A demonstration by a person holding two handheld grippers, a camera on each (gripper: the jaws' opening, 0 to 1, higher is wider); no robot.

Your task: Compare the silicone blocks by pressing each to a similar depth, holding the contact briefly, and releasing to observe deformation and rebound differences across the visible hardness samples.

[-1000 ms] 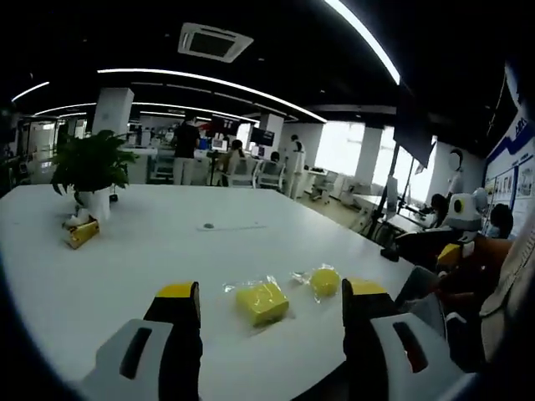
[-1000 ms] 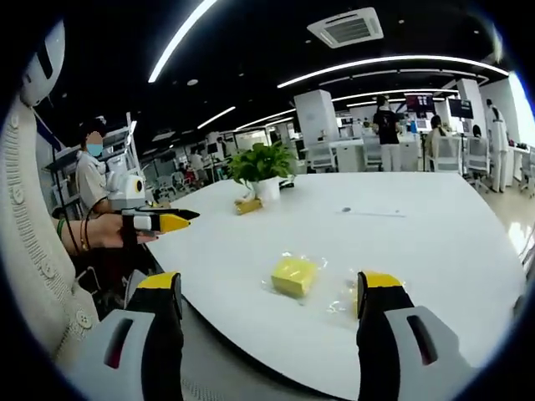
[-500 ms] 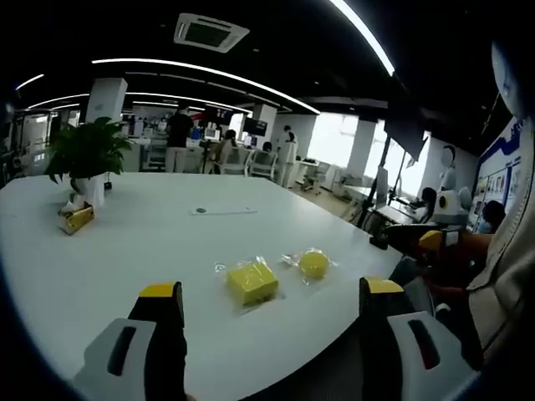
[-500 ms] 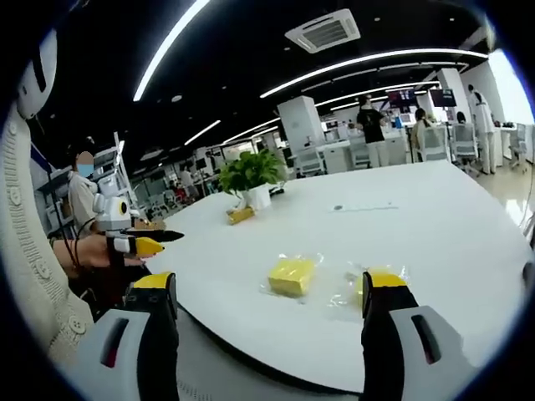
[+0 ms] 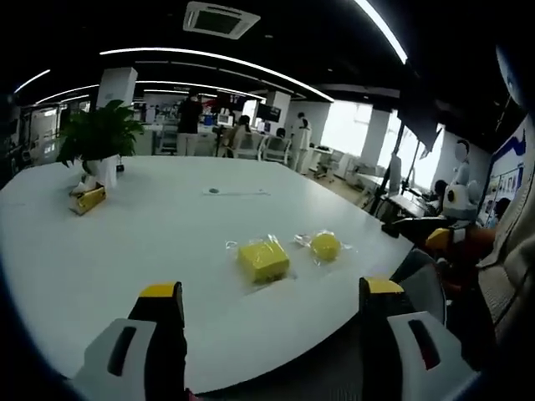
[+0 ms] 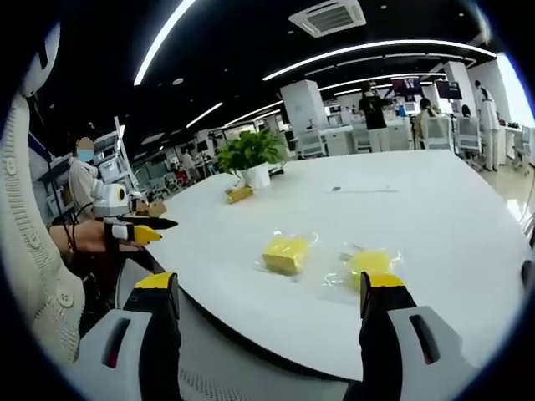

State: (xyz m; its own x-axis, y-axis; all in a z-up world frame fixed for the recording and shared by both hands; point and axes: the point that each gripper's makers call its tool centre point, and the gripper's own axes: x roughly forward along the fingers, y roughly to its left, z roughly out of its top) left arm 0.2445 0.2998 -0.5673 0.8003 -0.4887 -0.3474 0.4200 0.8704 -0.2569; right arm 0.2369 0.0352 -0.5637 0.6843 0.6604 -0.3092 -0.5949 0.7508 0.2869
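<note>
Both claws gape wide, holding nothing; right claw [image 6: 272,294] partly hides the bagged round block [image 6: 369,264].

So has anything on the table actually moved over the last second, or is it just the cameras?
Just the cameras: both views shifted with the person's hands. The square yellow block and the round yellow block lie in their wrappers as before, untouched. The left gripper and right gripper stay open, holding nothing.

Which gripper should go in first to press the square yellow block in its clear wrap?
Probably the left gripper: the square yellow silicone block in clear wrap sits centred between its open fingers. In the right gripper view the block lies left of centre.
</note>
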